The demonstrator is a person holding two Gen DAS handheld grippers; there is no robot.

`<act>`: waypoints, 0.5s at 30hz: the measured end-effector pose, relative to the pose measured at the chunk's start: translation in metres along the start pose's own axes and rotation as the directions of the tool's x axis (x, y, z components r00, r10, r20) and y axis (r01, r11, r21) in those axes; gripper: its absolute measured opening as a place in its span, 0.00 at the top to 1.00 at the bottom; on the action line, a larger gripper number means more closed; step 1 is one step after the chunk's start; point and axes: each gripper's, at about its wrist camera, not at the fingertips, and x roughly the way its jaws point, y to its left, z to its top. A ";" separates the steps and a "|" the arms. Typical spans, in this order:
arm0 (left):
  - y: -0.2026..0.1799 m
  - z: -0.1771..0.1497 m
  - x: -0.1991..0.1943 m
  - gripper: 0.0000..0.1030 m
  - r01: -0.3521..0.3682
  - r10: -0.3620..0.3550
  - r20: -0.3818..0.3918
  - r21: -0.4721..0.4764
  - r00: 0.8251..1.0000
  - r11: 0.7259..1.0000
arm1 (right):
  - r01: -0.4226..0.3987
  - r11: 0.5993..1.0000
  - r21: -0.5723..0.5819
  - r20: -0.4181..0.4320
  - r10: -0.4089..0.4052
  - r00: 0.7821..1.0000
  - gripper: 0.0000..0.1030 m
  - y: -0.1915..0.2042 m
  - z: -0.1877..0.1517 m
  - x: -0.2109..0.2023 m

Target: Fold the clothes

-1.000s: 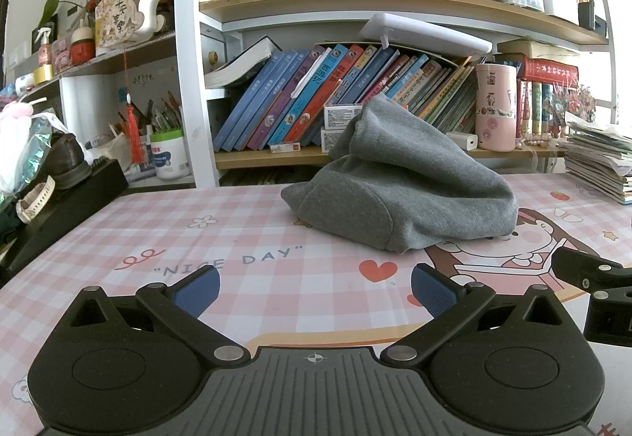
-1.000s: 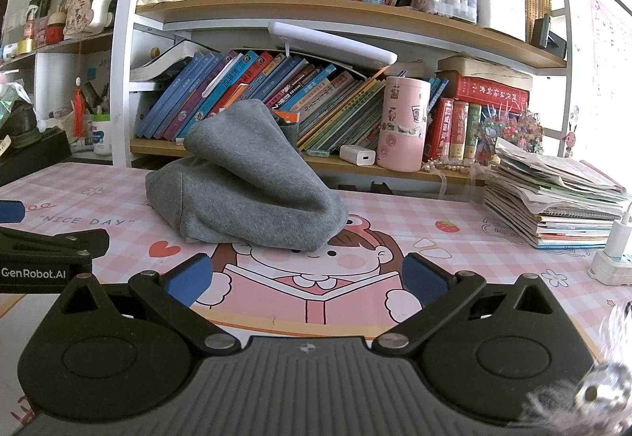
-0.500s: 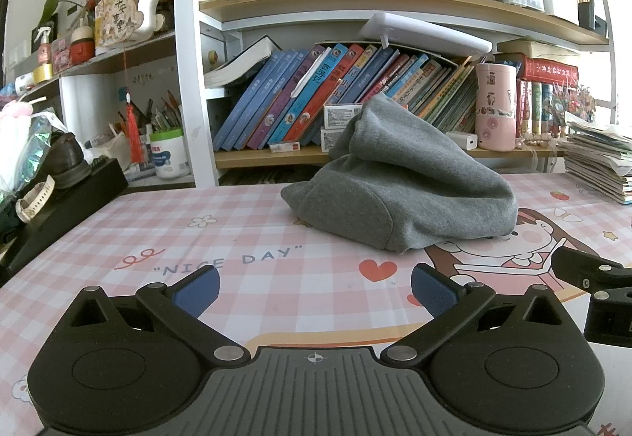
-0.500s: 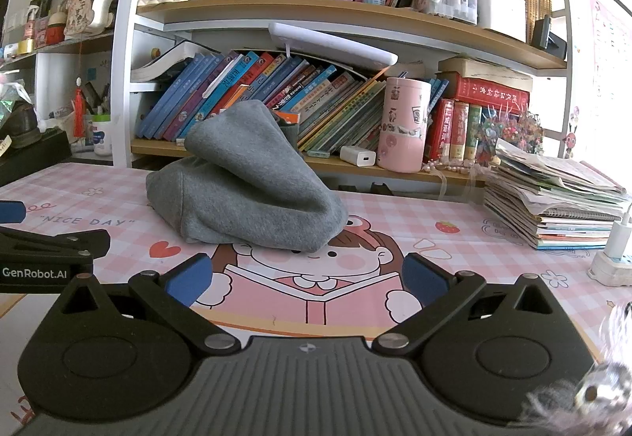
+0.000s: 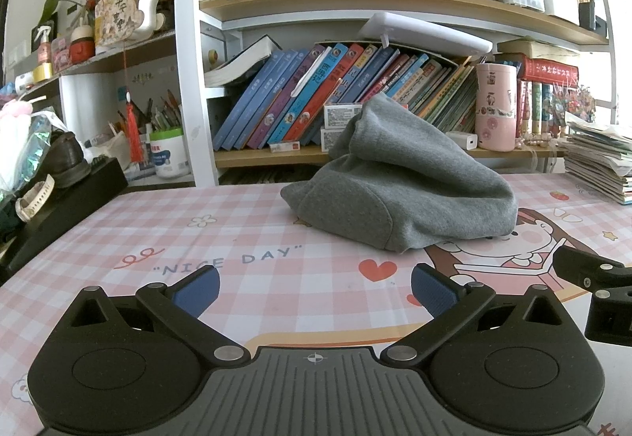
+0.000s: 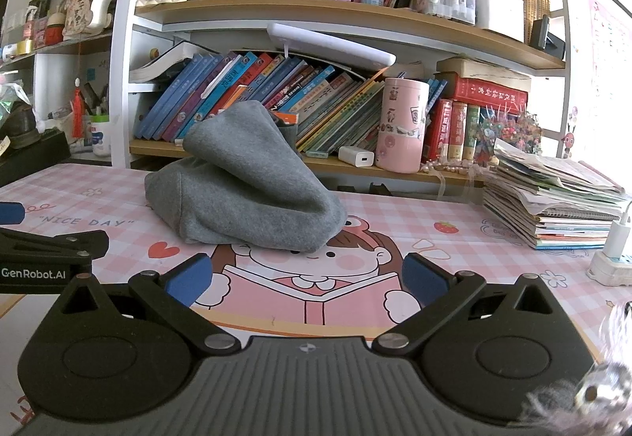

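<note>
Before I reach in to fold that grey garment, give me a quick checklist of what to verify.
1. Left gripper jaws open and holding nothing: ok.
2. Right gripper jaws open and holding nothing: ok.
3. Grey garment lying flat for folding: not ok, it sits in a bunched heap.
4. Mat bare between the grippers and the garment: ok.
5. An edge or hem easy to grab: cannot tell, the heap hides its outline.
6. Stack of books apart from the garment: ok.
</note>
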 end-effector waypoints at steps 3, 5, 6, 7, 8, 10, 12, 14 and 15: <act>0.000 0.000 0.000 0.00 0.000 0.000 0.001 0.001 1.000 1.000 | 0.000 1.000 0.000 0.000 0.000 1.000 0.00 0.000 0.000 0.000; 0.000 0.000 0.000 0.00 -0.001 0.001 0.000 0.001 1.000 1.000 | 0.001 1.000 0.000 0.000 -0.001 1.000 0.00 0.001 0.000 0.000; 0.000 0.000 0.001 0.00 -0.001 0.001 0.000 0.000 1.000 1.000 | 0.001 1.000 0.001 0.000 -0.001 1.000 0.00 0.000 0.000 0.000; 0.000 0.000 0.001 0.00 0.000 0.000 0.000 0.000 1.000 1.000 | 0.001 1.000 0.000 0.000 -0.001 1.000 0.00 0.000 0.000 0.000; 0.000 0.000 0.001 0.00 -0.001 0.001 0.000 0.000 1.000 1.000 | 0.001 1.000 0.000 0.000 -0.001 1.000 0.00 0.000 0.000 0.000; 0.000 0.001 0.000 0.00 -0.003 0.003 0.002 0.000 1.000 1.000 | 0.000 1.000 -0.001 -0.001 0.000 1.000 0.00 0.000 0.000 0.000; 0.000 0.001 0.000 0.00 -0.013 0.013 0.007 0.001 1.000 1.000 | 0.001 1.000 -0.002 0.000 -0.001 1.000 0.00 0.001 -0.001 0.000; 0.000 0.001 -0.001 0.00 -0.019 0.019 0.012 0.003 1.000 1.000 | 0.001 1.000 -0.005 0.002 -0.001 1.000 0.00 0.001 -0.001 0.000; -0.001 0.001 -0.001 0.00 -0.019 0.019 0.013 0.003 1.000 1.000 | 0.000 1.000 -0.007 0.003 0.000 1.000 0.00 0.002 -0.001 0.000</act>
